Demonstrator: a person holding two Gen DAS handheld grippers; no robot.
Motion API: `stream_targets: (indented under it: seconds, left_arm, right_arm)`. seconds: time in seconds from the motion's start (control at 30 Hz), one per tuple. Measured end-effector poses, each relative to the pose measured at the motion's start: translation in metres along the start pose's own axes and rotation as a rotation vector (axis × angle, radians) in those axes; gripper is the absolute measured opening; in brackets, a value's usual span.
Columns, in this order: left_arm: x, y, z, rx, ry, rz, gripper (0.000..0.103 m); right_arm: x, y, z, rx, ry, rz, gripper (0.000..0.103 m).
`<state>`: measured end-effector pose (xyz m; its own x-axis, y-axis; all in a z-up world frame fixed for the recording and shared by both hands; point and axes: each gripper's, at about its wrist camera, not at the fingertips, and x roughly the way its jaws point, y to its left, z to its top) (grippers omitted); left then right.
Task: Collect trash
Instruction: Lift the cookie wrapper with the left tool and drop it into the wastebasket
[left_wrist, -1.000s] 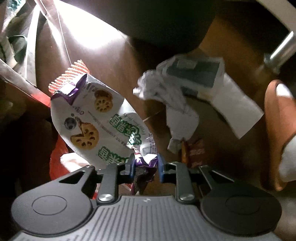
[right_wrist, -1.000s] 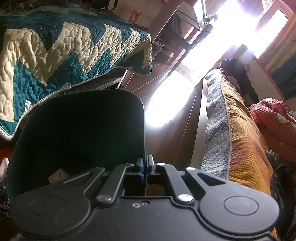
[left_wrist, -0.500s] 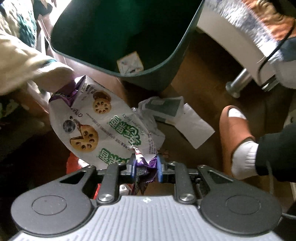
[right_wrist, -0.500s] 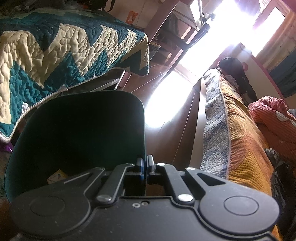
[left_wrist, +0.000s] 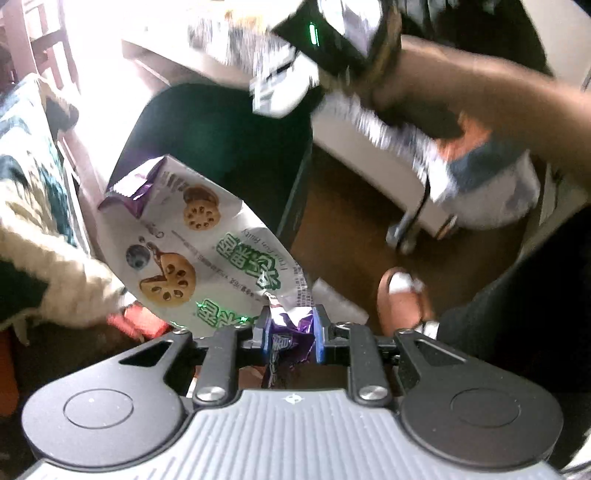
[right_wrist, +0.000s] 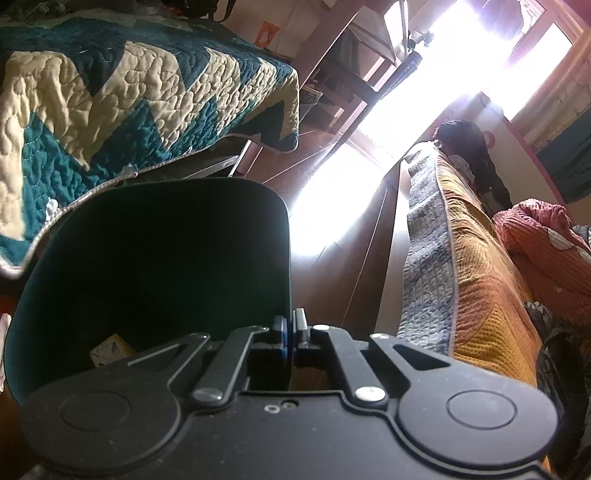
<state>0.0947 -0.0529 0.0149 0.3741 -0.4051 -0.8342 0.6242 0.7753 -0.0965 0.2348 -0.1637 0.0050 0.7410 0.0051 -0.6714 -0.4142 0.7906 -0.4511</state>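
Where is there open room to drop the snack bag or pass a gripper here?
The dark green bin is mostly bare inside, with one small carton at the bottom. Brown floor between bin and white bed base is bare. Crowded: the left gripper, snack bag, slippered foot.

The left gripper (left_wrist: 290, 328) was clamped shut on something; the right gripper (right_wrist: 291, 328) pinched closed on a rim.

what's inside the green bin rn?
The right wrist view shows one small crumpled paper scrap low inside the green bin. The right hand-held gripper clamps the rim, and its body hides the rest of the bottom.
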Motion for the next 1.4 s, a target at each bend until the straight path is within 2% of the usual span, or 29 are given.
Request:
stream_targets:
  seconds: [0.13,0.27,0.4,0.67,0.9,0.97,1.07,1.17,1.23,1.4]
  left_arm:
    - [-0.009,0.009,0.024,-0.019,-0.080,0.010,0.020]
    - [0.005,0.020,0.046,-0.038,-0.122,0.017,0.020]
    - [0.040,0.028,0.058,-0.068,-0.098,0.019,0.020]
    - [0.107,0.039,0.069,-0.160,-0.032,0.072,0.022]
    - [0.119,0.048,0.063,-0.222,-0.009,0.070,0.025]
    - [0.118,0.046,0.061,-0.234,-0.004,0.067,0.027]
    - [0.124,0.050,0.062,-0.250,0.003,0.074,0.037]
    - [0.123,0.051,0.060,-0.261,-0.002,0.078,0.054]
    - [0.123,0.052,0.060,-0.269,-0.011,0.084,0.069]
    - [0.118,0.052,0.059,-0.295,-0.018,0.084,0.074]
  right_arm:
    - [-0.001,0.000,0.000,-0.002,-0.003,0.007,0.002]
    - [-0.001,-0.002,0.000,0.002,-0.005,0.015,0.003]
    - [-0.001,-0.001,0.000,0.001,-0.007,0.017,0.003]
    - [-0.003,0.000,0.002,0.010,-0.009,0.037,0.003]
    - [-0.004,0.002,0.003,0.007,-0.012,0.043,0.004]
    - [-0.004,0.003,0.003,0.006,-0.012,0.043,0.004]
    - [-0.004,0.003,0.003,0.003,-0.013,0.043,0.004]
    - [-0.004,0.004,0.003,0.002,-0.013,0.044,0.004]
    - [-0.004,0.004,0.003,0.002,-0.013,0.045,0.004]
    - [-0.004,0.004,0.003,0.001,-0.013,0.043,0.004]
